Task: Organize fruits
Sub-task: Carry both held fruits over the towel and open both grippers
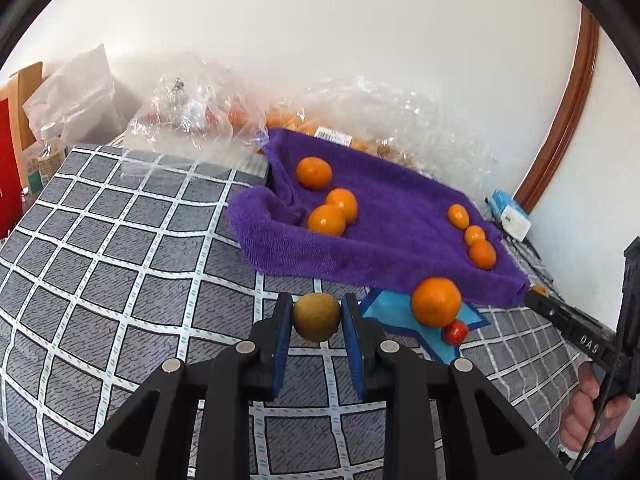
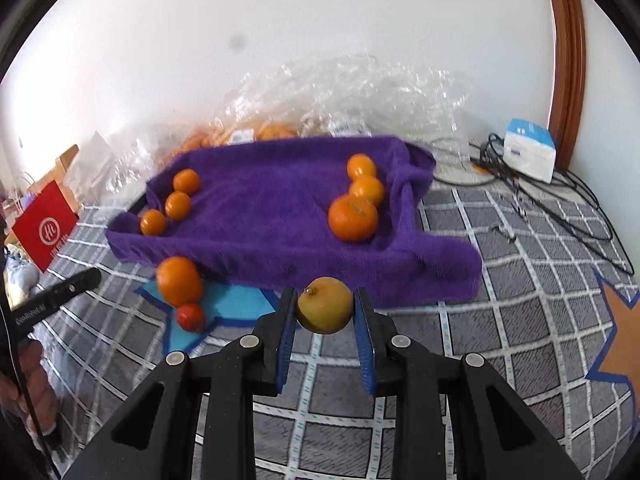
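Note:
My left gripper point(image 1: 316, 318) is shut on a brownish-green kiwi point(image 1: 316, 317), held above the checked cloth. My right gripper point(image 2: 325, 306) is shut on a yellow-green round fruit point(image 2: 325, 305), just in front of the purple towel tray point(image 2: 280, 208). The tray point(image 1: 400, 236) holds two groups of three oranges, one at each end point(image 2: 176, 204) point(image 2: 354, 216). A loose orange point(image 1: 436, 302) point(image 2: 178, 280) and a small red fruit point(image 1: 455, 331) point(image 2: 191, 317) lie on a blue star patch before the tray.
Clear plastic bags point(image 1: 192, 108) with more oranges lie behind the tray by the wall. A red bag point(image 2: 44, 228) stands at the left. A white-blue box point(image 2: 528, 150) and black cables point(image 2: 560, 200) lie at the right. The grey checked cloth point(image 1: 120, 260) covers the surface.

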The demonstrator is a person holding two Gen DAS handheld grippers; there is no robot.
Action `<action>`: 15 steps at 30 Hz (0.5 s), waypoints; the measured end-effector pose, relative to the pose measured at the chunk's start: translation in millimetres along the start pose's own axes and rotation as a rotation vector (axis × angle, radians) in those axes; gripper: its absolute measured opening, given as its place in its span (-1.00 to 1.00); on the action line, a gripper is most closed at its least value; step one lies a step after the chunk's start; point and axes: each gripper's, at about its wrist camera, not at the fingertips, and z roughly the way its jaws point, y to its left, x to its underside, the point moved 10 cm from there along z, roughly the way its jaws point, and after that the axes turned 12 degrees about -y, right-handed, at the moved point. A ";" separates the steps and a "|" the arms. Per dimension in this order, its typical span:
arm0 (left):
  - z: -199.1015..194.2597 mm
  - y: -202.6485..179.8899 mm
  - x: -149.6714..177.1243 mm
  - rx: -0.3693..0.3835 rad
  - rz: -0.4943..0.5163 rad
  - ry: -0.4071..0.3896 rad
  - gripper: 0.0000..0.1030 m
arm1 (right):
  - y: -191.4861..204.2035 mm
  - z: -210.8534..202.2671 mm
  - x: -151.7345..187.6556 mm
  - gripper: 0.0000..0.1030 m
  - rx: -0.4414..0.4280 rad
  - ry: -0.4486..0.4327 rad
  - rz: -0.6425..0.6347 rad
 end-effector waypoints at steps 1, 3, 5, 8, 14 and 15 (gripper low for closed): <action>-1.4 0.9 -1.6 -0.004 -0.003 -0.010 -0.54 | 0.6 -0.2 -6.7 -0.46 0.001 -0.005 -0.003; -5.2 3.6 -5.2 -0.016 -0.006 -0.034 -0.54 | 0.4 2.5 -19.0 -0.46 0.004 -0.013 -0.006; -8.0 6.5 -8.4 -0.024 -0.014 -0.052 -0.54 | -0.6 8.1 -31.1 -0.46 0.010 -0.017 -0.008; -9.6 13.1 -10.5 -0.023 -0.051 -0.057 -0.54 | -4.0 21.4 -44.6 -0.46 0.025 -0.013 -0.013; -11.9 22.5 -15.5 -0.065 -0.061 -0.087 -0.54 | -19.9 54.8 -41.3 -0.46 0.016 0.060 0.056; -12.0 23.2 -17.0 -0.070 -0.057 -0.094 -0.54 | -22.7 59.3 -37.0 -0.45 0.010 0.072 0.074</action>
